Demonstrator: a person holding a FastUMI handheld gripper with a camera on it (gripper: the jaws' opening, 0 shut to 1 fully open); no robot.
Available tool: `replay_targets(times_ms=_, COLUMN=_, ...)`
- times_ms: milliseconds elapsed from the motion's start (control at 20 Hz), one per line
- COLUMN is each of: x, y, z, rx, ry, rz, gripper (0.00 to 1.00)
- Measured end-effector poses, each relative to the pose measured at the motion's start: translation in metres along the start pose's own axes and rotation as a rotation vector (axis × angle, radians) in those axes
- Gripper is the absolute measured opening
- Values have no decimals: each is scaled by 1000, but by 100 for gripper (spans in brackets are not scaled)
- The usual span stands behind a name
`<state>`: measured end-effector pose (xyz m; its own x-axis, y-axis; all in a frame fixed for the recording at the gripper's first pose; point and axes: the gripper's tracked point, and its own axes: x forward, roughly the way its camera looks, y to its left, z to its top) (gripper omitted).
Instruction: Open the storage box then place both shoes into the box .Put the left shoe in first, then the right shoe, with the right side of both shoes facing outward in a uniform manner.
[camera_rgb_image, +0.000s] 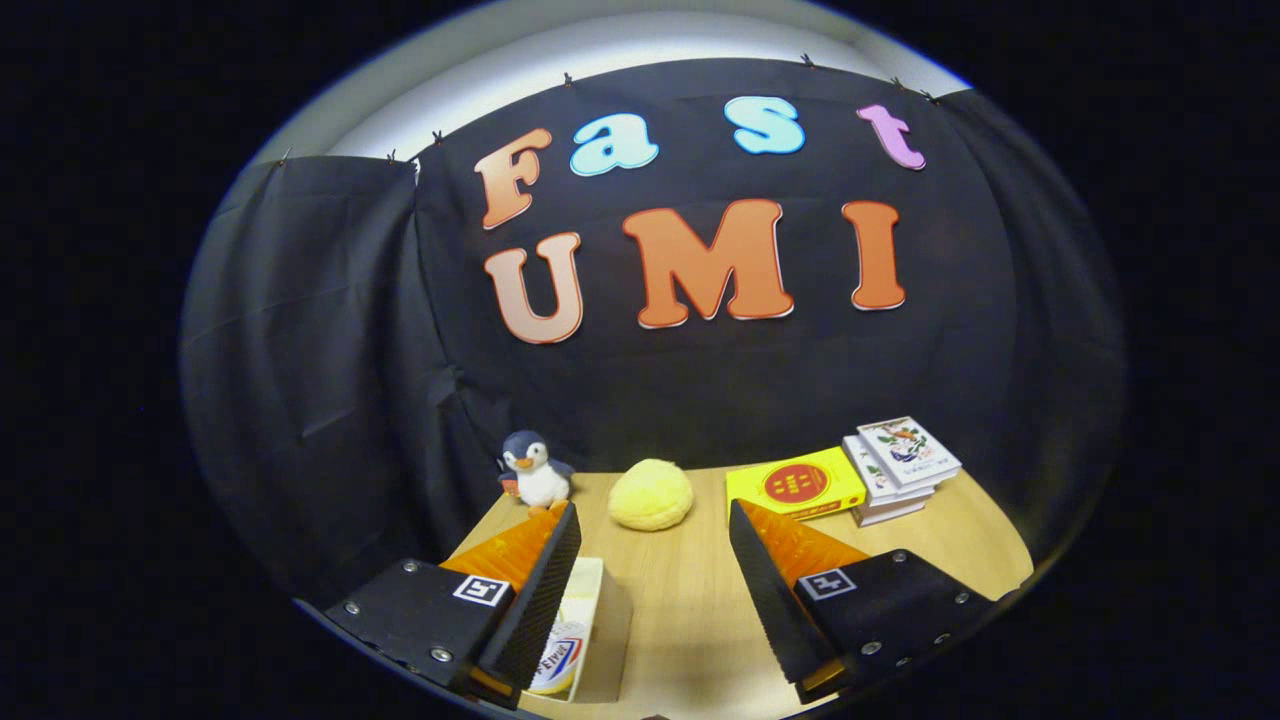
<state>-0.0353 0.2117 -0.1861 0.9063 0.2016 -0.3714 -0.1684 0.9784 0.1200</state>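
the hand-held gripper (655, 520) is held above the light wooden surface (690, 600) with its two fingers spread wide apart and nothing between them but bare wood. just under and beside the left finger (545, 590) stands a small pale open-topped cardboard box (605, 620) with a white container bearing a printed label inside it (558, 655); whether this is the storage box of the task cannot be told. beyond the fingertips, near the black cloth wall, a small plush penguin in dark blue and white (535, 470) stands upright just past the left finger's tip. a round, pale yellow soft bun-shaped toy (650, 494) lies ahead between the two fingers. further to the right a flat yellow box with a red round mark (796, 484) lies beside, and seems to touch, a short stack of white books with pictured covers (900, 465).
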Motion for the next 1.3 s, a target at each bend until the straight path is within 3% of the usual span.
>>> replay_targets(times_ms=250, x=-20, y=-56, z=51, rx=-72, ry=-198, rz=-69, gripper=94)
replay_targets(times_ms=550, x=-49, y=-107, z=88, rx=-109, ry=-346, rz=-154, gripper=96)
replay_targets(times_ms=800, x=-61, y=-134, z=101, rx=-112, ry=-393, rz=-190, gripper=97)
replay_targets(times_ms=1300, x=-59, y=-132, z=106, rx=-107, ry=-431, rz=-180, gripper=97)
